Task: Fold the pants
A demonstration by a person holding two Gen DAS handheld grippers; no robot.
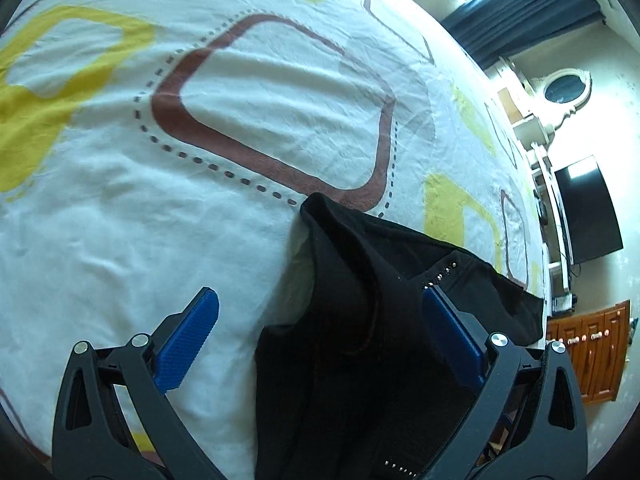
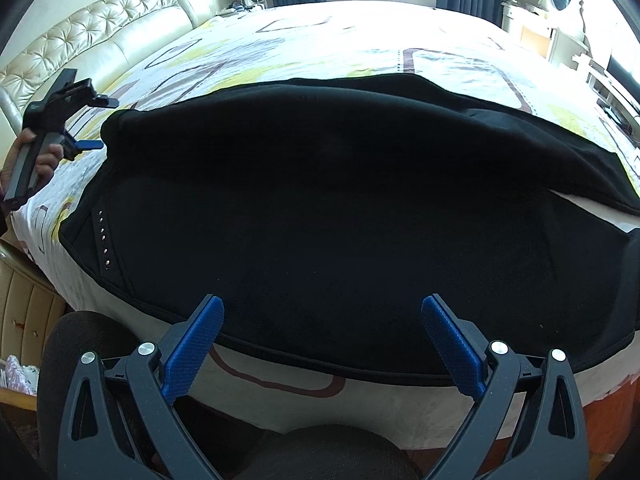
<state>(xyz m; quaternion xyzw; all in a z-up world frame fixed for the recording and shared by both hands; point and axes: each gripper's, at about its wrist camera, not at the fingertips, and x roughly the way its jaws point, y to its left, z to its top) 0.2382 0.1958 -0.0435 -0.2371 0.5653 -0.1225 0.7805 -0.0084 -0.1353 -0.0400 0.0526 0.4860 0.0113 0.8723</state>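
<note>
Pants [image 2: 320,208]: black, long axis running left-right along the bed's [image 2: 360,40] near edge.
Left gripper [image 1: 318,308]: jaws spread wide, empty, right finger touching the fabric.
Right gripper [image 2: 322,312]: jaws spread wide, holding nothing.

Pants [image 2: 340,200]: matt black cloth, soft and slightly fuzzy, with a row of small shiny studs [image 2: 103,236] near one edge. Bedsheet [image 1: 260,92]: thin, finely creased cloth, white with matt yellow and brown print; headboard [image 2: 100,36] is glossy cream tufted leather-like upholstery. Left gripper [image 1: 320,300] and right gripper [image 2: 322,304]: matt black plastic arms, blue fine-textured pads [image 2: 192,352], bright metal pins; cabinet [image 1: 592,356] is glossy orange-brown wood.
</note>
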